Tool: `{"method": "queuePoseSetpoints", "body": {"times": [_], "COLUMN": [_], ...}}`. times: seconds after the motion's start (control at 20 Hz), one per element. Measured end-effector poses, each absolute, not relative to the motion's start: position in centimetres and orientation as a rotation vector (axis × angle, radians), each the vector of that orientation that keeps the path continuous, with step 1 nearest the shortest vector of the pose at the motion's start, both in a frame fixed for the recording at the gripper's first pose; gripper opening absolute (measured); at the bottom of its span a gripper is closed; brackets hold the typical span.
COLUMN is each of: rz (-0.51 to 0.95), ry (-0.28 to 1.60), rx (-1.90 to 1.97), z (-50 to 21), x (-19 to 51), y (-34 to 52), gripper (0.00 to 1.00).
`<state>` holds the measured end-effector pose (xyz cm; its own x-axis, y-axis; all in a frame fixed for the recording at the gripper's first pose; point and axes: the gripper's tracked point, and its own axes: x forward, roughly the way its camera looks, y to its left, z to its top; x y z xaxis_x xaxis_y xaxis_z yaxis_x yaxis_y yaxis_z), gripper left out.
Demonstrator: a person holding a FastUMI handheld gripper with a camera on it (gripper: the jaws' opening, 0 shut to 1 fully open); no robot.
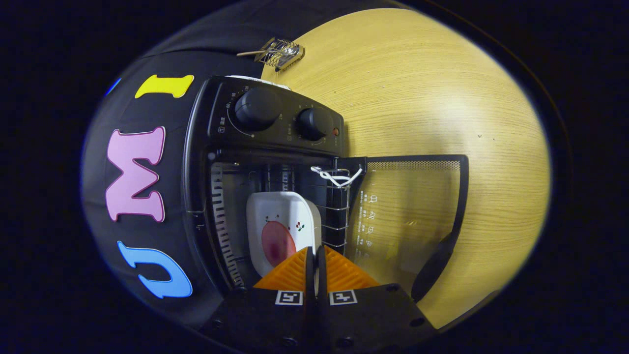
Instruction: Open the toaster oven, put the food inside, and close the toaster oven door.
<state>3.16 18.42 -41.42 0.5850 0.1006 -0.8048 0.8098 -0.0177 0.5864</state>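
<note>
Tongs clenched on white plate's rim, inside open toaster oven

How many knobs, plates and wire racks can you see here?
Knobs on the toaster oven: 2, at and
White plate with food: 1
Wire racks: 2, at and
Total: 5
The tongs are shut on the plate's rim.

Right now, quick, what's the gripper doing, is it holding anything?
Gripper: closed on the rim of the white dish that sits inside the open toaster oven.
</note>
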Motion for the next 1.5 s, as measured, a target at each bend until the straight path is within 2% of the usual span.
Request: {"method": "queuePoseSetpoints", "body": {"times": [0.5,0.7,0.75,0.8,0.85,0.9,0.95,1.0,1.05,1.1,1.35,1.5], "rz": [-0.683,-0.649,-0.641,-0.623,-0.605,-0.585,-0.567,-0.55,-0.535,-0.519,-0.426,-0.313], "ry": [0.788,0.769,0.768,0.772,0.778,0.782,0.782,0.788,0.791,0.802,0.887,0.94], "rx": [1.554,1.603,1.607,1.608,1.609,1.61,1.607,1.598,1.589,1.576,1.475,1.346], "z": [-42.0,-41.7,-41.4,-41.3,-41.0,-40.6,-40.3,-39.9,-39.3,-39.1,-36.8,-34.5], "x": [4.4,4.6,4.4,4.4,4.3,4.0,3.8,3.5,3.0,2.6,-0.7,-2.6], "y": [18.9,19.5,19.4,19.6,19.8,19.9,19.9,19.8,19.7,19.5,18.4,18.1], "gripper": [0.06,0.12,0.2,0.24,0.43,0.49,0.68,0.76,0.92,0.98,0.99,0.99]}}
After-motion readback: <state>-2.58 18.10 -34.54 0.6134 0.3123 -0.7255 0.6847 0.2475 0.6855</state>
